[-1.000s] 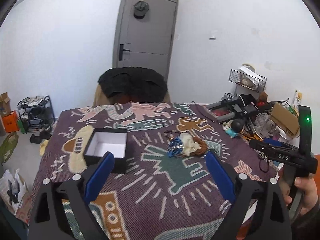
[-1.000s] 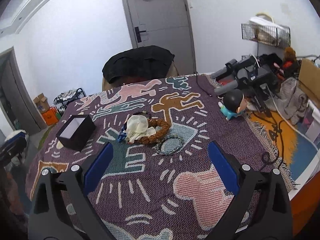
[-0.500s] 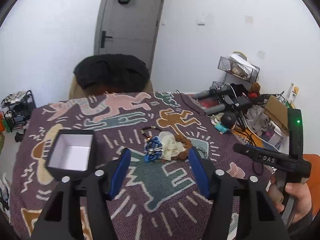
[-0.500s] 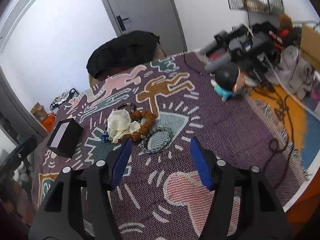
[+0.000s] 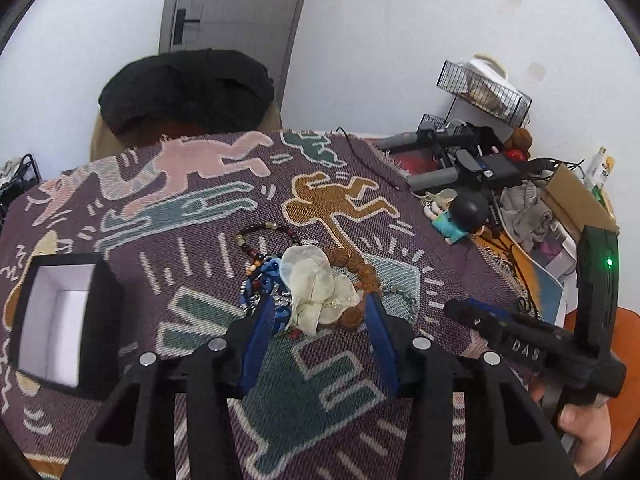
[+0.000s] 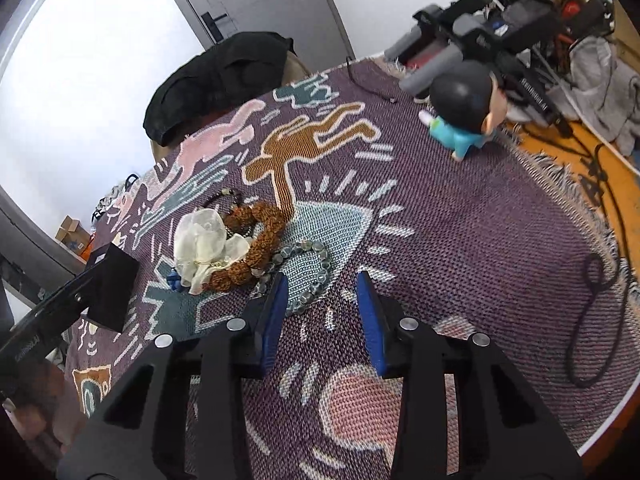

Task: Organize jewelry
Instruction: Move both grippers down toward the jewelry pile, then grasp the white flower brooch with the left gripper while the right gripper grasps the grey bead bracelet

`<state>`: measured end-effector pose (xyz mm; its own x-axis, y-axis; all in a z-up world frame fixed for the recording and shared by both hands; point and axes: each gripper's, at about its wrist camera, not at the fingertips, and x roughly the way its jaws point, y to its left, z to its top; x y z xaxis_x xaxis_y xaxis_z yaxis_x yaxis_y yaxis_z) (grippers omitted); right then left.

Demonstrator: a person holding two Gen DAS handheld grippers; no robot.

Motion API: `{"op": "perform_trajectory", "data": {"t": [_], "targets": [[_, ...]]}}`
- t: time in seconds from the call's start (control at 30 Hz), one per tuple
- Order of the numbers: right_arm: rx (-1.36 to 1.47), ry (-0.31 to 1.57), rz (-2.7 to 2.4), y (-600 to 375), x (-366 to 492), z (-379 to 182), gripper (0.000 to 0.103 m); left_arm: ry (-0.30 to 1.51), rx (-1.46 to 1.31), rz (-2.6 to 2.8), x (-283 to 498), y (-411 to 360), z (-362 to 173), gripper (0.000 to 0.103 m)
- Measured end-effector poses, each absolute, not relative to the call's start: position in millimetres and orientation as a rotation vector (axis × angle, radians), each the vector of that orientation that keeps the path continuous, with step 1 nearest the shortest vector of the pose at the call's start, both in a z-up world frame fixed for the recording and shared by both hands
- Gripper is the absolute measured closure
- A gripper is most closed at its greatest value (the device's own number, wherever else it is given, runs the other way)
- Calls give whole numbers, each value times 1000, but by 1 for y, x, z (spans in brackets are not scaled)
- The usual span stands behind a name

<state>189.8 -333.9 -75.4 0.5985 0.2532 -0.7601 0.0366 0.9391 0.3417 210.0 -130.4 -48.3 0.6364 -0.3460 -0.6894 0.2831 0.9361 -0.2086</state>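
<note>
A heap of jewelry lies mid-table: a cream sheer pouch (image 5: 316, 284), a brown seed-bead bracelet (image 5: 358, 276), a blue beaded piece (image 5: 264, 280), a dark bead string (image 5: 260, 236) and a grey-green bead bracelet (image 6: 316, 264). My left gripper (image 5: 318, 314) is open, its blue fingers either side of the pouch's near edge. My right gripper (image 6: 320, 292) is open, just above the grey-green bracelet's near end. An open black box with white lining (image 5: 60, 312) sits at the left; it also shows in the right wrist view (image 6: 112, 280).
The table wears a purple patterned cloth (image 6: 460, 240). A big-headed toy figure (image 6: 464, 108) stands at the right edge beside black equipment (image 6: 500, 36) and cables. A chair with a black garment (image 5: 188, 88) is behind the table.
Both grippers have moved forward and down toward the jewelry heap and their fingers have narrowed. The left now brackets the pouch; the right now hovers by the grey-green bracelet.
</note>
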Motion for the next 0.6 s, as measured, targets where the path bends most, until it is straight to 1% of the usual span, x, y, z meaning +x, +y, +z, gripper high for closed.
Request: {"op": "perform_trajectory", "data": {"t": [0.13, 0.2, 0.3, 0.37, 0.4, 0.47, 0.53, 0.6], "targets": [[314, 951, 112, -330, 200, -86, 67, 859, -77, -363, 232, -140, -64, 58], [320, 969, 112, -331, 205, -91, 67, 881, -72, -362, 243, -145, -72, 64], [308, 981, 102, -329, 213, -95, 67, 907, -65, -353, 255, -150, -83, 66], [289, 992, 98, -326, 219, -97, 67, 920, -72, -355, 261, -152, -88, 77], [279, 995, 92, -325, 222, -99, 67, 923, -76, -356, 263, -153, -90, 81], [248, 998, 75, -323, 226, -102, 67, 927, -83, -361, 267, -154, -92, 96], [227, 1007, 65, -321, 230, -106, 66, 923, -106, -378, 268, -153, -91, 101], [200, 1006, 63, -318, 232, -107, 66, 900, -110, -386, 267, -152, -86, 102]]}}
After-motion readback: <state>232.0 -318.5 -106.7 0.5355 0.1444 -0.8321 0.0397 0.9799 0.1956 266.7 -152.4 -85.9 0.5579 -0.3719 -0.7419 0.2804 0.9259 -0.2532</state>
